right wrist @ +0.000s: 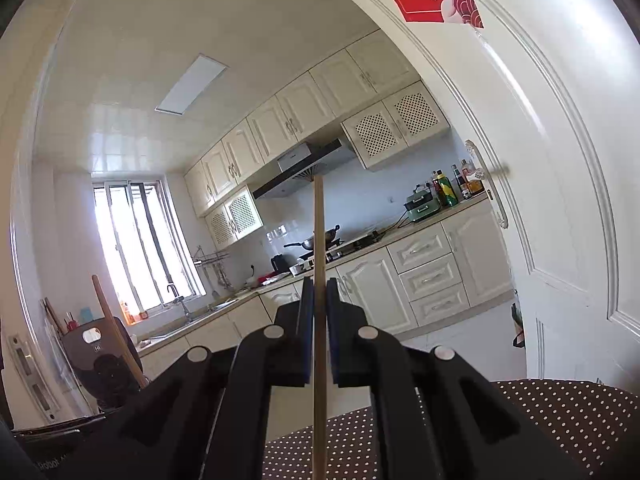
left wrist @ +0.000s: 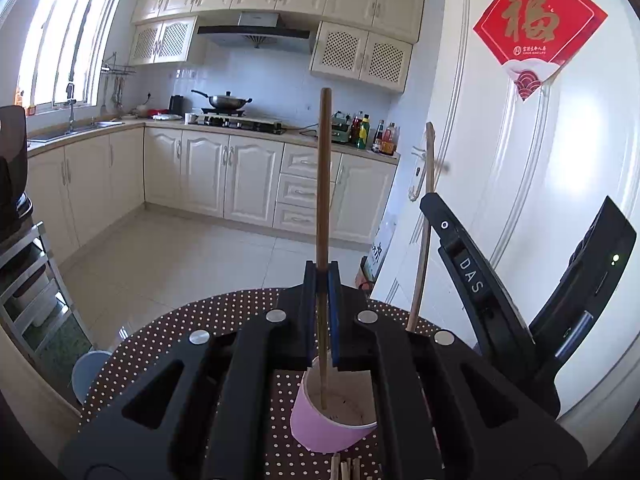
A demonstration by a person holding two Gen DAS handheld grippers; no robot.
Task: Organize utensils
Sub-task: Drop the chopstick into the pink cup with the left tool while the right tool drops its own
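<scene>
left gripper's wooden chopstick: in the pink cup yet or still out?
In. The wooden chopstick, clamped upright by the left gripper, has its lower tip inside the pink paper cup.

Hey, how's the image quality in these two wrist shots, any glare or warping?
Left wrist view: window blown out, door and cabinets bowed by fisheye, chopstick sharp. Right wrist view: window glares, horizon tilted, its chopstick crisp between the fingers.

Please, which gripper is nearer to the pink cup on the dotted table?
Left. The left gripper is right above the pink cup, its chopstick reaching down into it. The right gripper holds another chopstick off to the side, cup unseen in its view.
</scene>
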